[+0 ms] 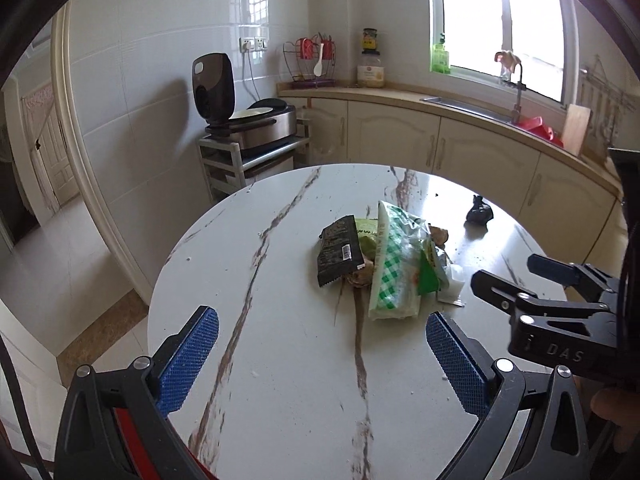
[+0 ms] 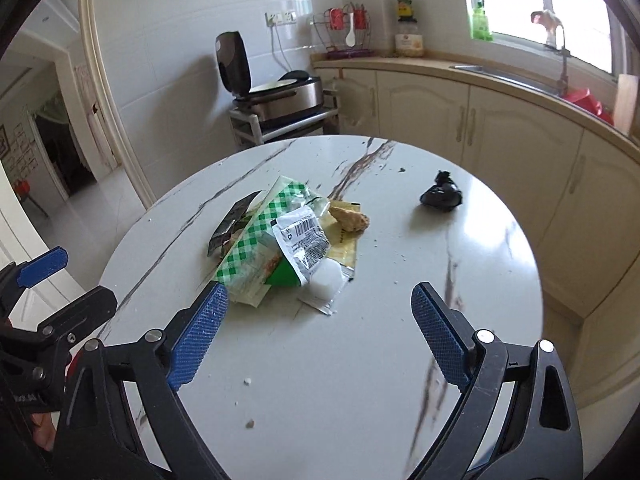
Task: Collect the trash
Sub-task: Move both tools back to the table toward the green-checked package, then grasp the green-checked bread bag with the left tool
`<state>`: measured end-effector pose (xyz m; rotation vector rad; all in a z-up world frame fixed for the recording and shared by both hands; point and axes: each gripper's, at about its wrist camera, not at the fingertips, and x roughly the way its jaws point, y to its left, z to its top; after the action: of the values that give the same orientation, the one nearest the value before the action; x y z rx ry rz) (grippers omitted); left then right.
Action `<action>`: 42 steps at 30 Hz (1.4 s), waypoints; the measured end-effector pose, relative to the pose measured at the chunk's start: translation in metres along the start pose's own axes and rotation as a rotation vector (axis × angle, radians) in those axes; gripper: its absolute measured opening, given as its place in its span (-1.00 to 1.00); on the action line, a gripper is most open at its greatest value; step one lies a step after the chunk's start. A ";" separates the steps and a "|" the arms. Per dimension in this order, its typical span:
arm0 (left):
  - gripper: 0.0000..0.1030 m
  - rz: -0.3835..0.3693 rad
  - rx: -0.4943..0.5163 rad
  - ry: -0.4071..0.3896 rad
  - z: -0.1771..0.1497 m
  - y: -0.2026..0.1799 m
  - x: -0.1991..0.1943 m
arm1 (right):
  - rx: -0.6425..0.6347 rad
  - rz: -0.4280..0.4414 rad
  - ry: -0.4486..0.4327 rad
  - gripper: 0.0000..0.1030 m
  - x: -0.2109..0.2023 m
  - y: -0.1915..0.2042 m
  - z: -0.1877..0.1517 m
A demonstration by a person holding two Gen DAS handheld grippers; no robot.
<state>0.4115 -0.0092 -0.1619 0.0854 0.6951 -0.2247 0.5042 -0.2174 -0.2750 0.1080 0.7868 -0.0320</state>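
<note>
A heap of trash lies in the middle of a round white marble table (image 1: 280, 380): a black wrapper (image 1: 340, 254), a green-checked bag (image 1: 396, 272) and a white plastic piece (image 1: 454, 286). My left gripper (image 1: 321, 315) hovers open and empty just short of the heap. In the right wrist view the green-checked bag (image 2: 260, 240), a silver barcode wrapper (image 2: 304, 240), a yellow wrapper (image 2: 342, 246) and a brown lump (image 2: 350, 218) lie ahead of my right gripper (image 2: 318, 292), which is open with nothing between its pads. A crumpled black bag (image 2: 440, 196) sits apart, further back on the right.
Cream cabinets (image 1: 400, 140) with a sink (image 1: 460, 106) curve behind the table. A rice cooker (image 1: 256, 120) with its lid up stands on a cart at the back left. Crumbs (image 2: 249, 423) dot the tabletop. The left gripper (image 2: 76, 280) shows at the right wrist view's left edge.
</note>
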 end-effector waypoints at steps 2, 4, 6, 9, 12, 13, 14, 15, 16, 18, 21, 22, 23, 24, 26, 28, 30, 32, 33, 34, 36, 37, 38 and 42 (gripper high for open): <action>0.99 0.002 0.005 0.022 0.006 0.005 0.016 | -0.015 0.013 0.020 0.62 0.022 0.004 0.008; 0.99 0.005 0.010 0.038 0.014 0.008 0.033 | -0.038 -0.002 0.026 0.45 0.039 0.006 0.015; 0.99 -0.003 0.012 0.051 0.018 0.010 0.048 | -0.050 -0.008 0.053 0.32 0.056 0.005 0.019; 0.99 -0.024 0.007 0.080 0.024 0.010 0.068 | -0.062 -0.003 0.093 -0.15 0.075 0.001 0.021; 0.99 -0.044 0.012 0.104 0.027 0.003 0.084 | -0.062 0.023 0.079 -0.91 0.072 -0.004 0.021; 0.99 -0.052 0.016 0.107 0.027 -0.002 0.088 | -0.049 0.030 0.062 -0.92 0.066 -0.008 0.022; 0.99 -0.060 0.021 0.110 0.029 -0.005 0.092 | -0.040 0.042 0.042 -0.92 0.060 -0.012 0.023; 0.99 -0.069 0.028 0.112 0.032 -0.007 0.096 | -0.033 0.055 0.023 -0.93 0.053 -0.016 0.025; 0.99 -0.072 0.035 0.114 0.035 -0.011 0.101 | -0.020 0.064 0.004 -0.93 0.045 -0.020 0.026; 0.99 -0.082 0.051 0.112 0.041 -0.018 0.110 | 0.002 0.079 -0.030 -0.93 0.030 -0.030 0.029; 0.96 -0.072 0.080 0.130 0.049 -0.031 0.125 | 0.031 0.091 -0.073 -0.93 0.010 -0.044 0.033; 0.96 -0.074 0.100 0.137 0.051 -0.037 0.129 | 0.035 0.087 -0.081 -0.93 0.004 -0.049 0.032; 0.96 -0.071 0.115 0.149 0.051 -0.042 0.134 | 0.041 0.087 -0.087 -0.93 0.000 -0.053 0.032; 0.96 -0.068 0.123 0.163 0.051 -0.047 0.139 | 0.045 0.087 -0.091 -0.93 -0.004 -0.058 0.032; 0.97 -0.058 0.123 0.185 0.052 -0.054 0.149 | 0.050 0.080 -0.096 -0.93 -0.009 -0.065 0.028; 0.98 -0.050 0.111 0.197 0.056 -0.061 0.158 | 0.059 0.079 -0.094 -0.93 -0.011 -0.072 0.024; 0.98 -0.039 0.078 0.226 0.061 -0.064 0.169 | 0.070 0.081 -0.090 -0.93 -0.011 -0.079 0.019; 0.98 -0.016 0.061 0.241 0.064 -0.067 0.179 | 0.079 0.085 -0.087 -0.93 -0.012 -0.085 0.014; 0.95 0.014 0.071 0.237 0.065 -0.069 0.183 | 0.083 0.088 -0.084 -0.93 -0.012 -0.087 0.012; 0.95 0.039 0.087 0.243 0.065 -0.071 0.187 | 0.086 0.090 -0.083 -0.93 -0.013 -0.089 0.010; 0.91 0.046 0.089 0.249 0.064 -0.071 0.189 | 0.089 0.094 -0.081 -0.93 -0.014 -0.093 0.008; 0.86 0.041 0.092 0.244 0.063 -0.070 0.189 | 0.091 0.096 -0.081 -0.93 -0.015 -0.094 0.007; 0.82 0.040 0.098 0.242 0.061 -0.071 0.188 | 0.094 0.097 -0.081 -0.93 -0.016 -0.095 0.005; 0.49 0.018 0.107 0.233 0.054 -0.063 0.180 | 0.099 0.109 -0.085 -0.93 -0.022 -0.099 0.001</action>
<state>0.5652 -0.1107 -0.2366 0.2229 0.9136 -0.2365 0.4826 -0.3157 -0.2668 0.2419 0.6934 0.0273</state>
